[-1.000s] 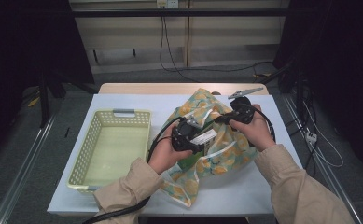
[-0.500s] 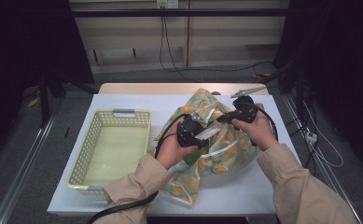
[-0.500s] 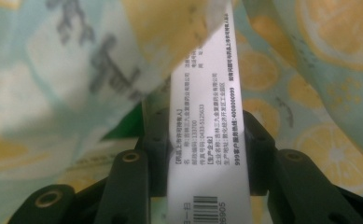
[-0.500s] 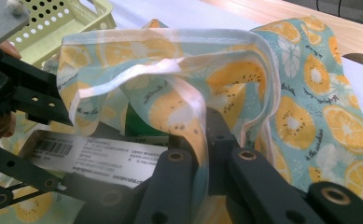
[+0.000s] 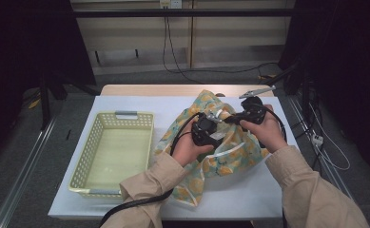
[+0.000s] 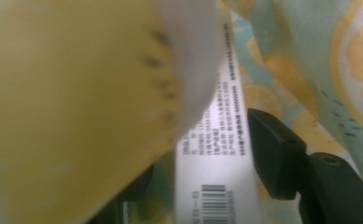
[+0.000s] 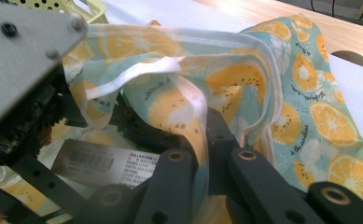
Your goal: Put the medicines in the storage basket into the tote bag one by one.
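Teal orange-slice cloth (image 5: 230, 147) lying rumpled, white barcode label (image 6: 216, 154) showing; right gripper (image 7: 202, 154) clamping its hem, left gripper (image 5: 210, 129) just opening.

1 fruit-print cloth (image 5: 230, 152), 1 yellow basket (image 5: 97, 164), 1 barcode label (image 6: 216, 177), 2 tongs.
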A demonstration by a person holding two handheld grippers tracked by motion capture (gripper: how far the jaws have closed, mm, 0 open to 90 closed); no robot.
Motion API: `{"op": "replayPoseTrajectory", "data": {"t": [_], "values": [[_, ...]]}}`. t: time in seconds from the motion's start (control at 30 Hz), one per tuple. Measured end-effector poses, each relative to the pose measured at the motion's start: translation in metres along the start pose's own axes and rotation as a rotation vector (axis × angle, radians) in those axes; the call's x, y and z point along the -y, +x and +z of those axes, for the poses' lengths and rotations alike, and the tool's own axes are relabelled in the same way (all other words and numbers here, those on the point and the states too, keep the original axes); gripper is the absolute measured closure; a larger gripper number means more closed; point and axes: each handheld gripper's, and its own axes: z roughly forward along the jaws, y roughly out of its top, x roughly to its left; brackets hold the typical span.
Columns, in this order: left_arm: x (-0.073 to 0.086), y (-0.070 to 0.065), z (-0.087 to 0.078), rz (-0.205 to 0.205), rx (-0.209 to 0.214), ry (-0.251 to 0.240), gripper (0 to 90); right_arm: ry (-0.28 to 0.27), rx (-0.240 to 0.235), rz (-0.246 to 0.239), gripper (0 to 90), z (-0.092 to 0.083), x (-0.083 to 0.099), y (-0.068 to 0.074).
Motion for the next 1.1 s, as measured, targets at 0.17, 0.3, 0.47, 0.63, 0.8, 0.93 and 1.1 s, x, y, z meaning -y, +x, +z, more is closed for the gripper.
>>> {"op": "replayPoseTrajectory", "data": {"t": [0.17,0.3,0.47,0.63,0.8,0.93,1.1], "values": [[0.001,-0.002,-0.019,-0.007,0.006,0.022,26.4,0.008,0.005,-0.001,88.9,0.002,0.004,-0.003],[0.006,0.001,-0.039,0.000,0.003,0.031,19.7,0.004,0.016,0.009,89.0,0.000,0.007,-0.007],[0.013,0.004,-0.071,-0.017,-0.012,0.003,16.7,0.015,0.034,0.007,89.0,-0.002,0.010,-0.010],[0.020,0.012,-0.103,-0.035,-0.064,-0.040,16.2,0.022,0.050,0.011,89.0,-0.001,0.012,-0.013],[0.032,0.019,-0.122,-0.043,-0.121,-0.046,13.1,0.025,0.052,0.013,89.0,0.001,0.012,-0.013],[0.044,0.026,-0.126,-0.049,-0.163,-0.027,12.1,0.020,0.052,0.018,89.0,0.001,0.012,-0.015],[0.058,0.037,-0.115,-0.074,-0.181,0.036,11.8,0.015,0.055,0.024,89.0,-0.001,0.011,-0.016]]}}
